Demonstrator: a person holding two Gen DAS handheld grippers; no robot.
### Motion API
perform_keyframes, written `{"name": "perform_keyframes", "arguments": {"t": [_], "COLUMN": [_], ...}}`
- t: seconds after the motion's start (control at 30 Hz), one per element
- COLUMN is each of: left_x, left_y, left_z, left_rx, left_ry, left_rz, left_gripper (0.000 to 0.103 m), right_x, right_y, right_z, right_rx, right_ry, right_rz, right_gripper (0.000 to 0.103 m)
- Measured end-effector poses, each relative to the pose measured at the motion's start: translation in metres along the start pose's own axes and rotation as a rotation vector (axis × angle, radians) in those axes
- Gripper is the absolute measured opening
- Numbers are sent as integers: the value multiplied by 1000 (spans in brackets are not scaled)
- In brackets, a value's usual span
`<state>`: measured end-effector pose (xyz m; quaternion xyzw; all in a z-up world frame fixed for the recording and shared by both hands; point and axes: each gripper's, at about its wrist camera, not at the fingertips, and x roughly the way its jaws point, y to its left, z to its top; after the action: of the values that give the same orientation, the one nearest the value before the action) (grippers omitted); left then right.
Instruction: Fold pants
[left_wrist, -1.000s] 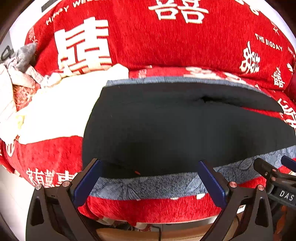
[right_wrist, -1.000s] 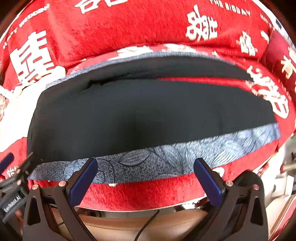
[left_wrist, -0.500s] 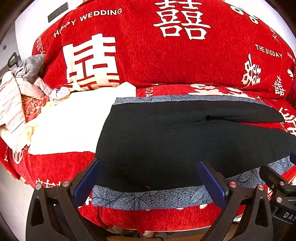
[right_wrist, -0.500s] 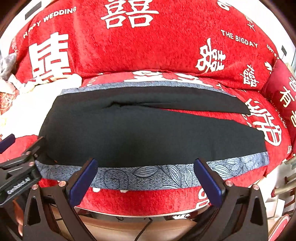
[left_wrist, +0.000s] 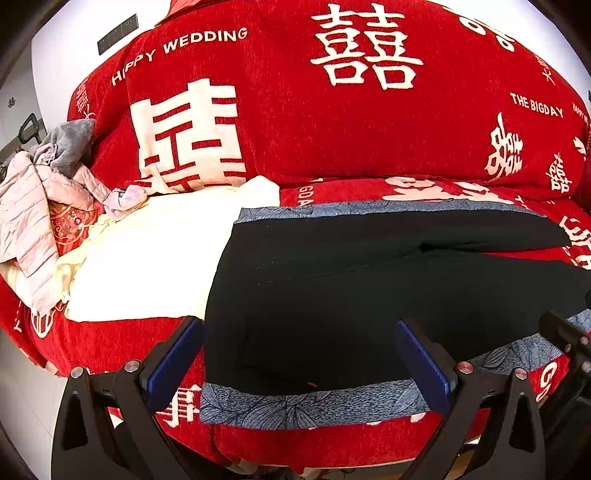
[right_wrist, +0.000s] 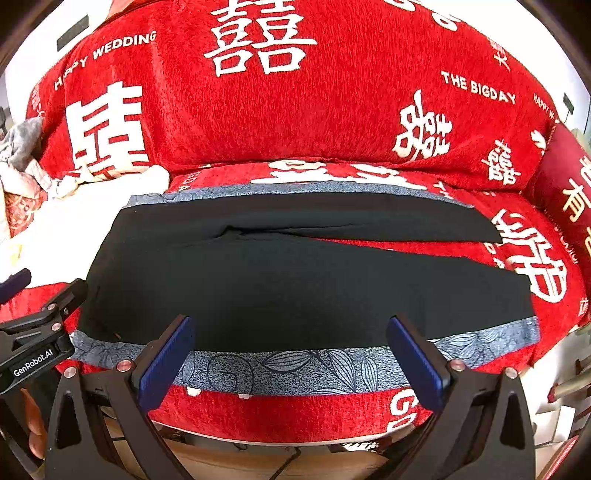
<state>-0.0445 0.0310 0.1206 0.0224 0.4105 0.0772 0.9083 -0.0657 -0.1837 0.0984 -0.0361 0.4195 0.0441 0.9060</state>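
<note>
Matt black cloth pants (left_wrist: 332, 295), fuzzy sofa cover (left_wrist: 295, 129).

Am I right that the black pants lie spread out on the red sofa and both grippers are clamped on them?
Not quite. The black pants do lie spread on the red sofa, but both the left gripper and right gripper are open and empty, as each wrist view shows.

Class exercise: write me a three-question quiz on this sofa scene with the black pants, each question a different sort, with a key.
1. True or false: the left tool is shut on the black pants.
2. Which lies beside the pants' waist end? A) white cloth B) a book C) a shoe
3. Fill in: the pants lie on a blue-grey leaf-patterned ____.

Key: 1 false; 2 A; 3 cloth.
</note>
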Motion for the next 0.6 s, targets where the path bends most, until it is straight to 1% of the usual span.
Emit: {"name": "perform_keyframes", "arguments": {"t": [0.13,0.33,0.47,0.57,0.6], "left_x": [13,37,57,73,84], "left_y": [6,9,8,6,6], "left_z": [2,5,12,22,27], "left_rx": [-20,-26,-25,-12,-11], "left_ry": [40,90,133,171,201], "left_rz": [-16,-18,-31,-45,-64], "left_gripper": [103,103,103,103,103], "right_x": [12,32,48,69,78], "right_y": [-1,7,14,20,22], "right_z": [0,4,22,49,59], "right_rx": [-6,-70,-120,-170,-192], "right_ry": [27,68,68,72,74], "right_rz": [27,56,93,129,140], "right_gripper": [103,103,103,103,103]}}
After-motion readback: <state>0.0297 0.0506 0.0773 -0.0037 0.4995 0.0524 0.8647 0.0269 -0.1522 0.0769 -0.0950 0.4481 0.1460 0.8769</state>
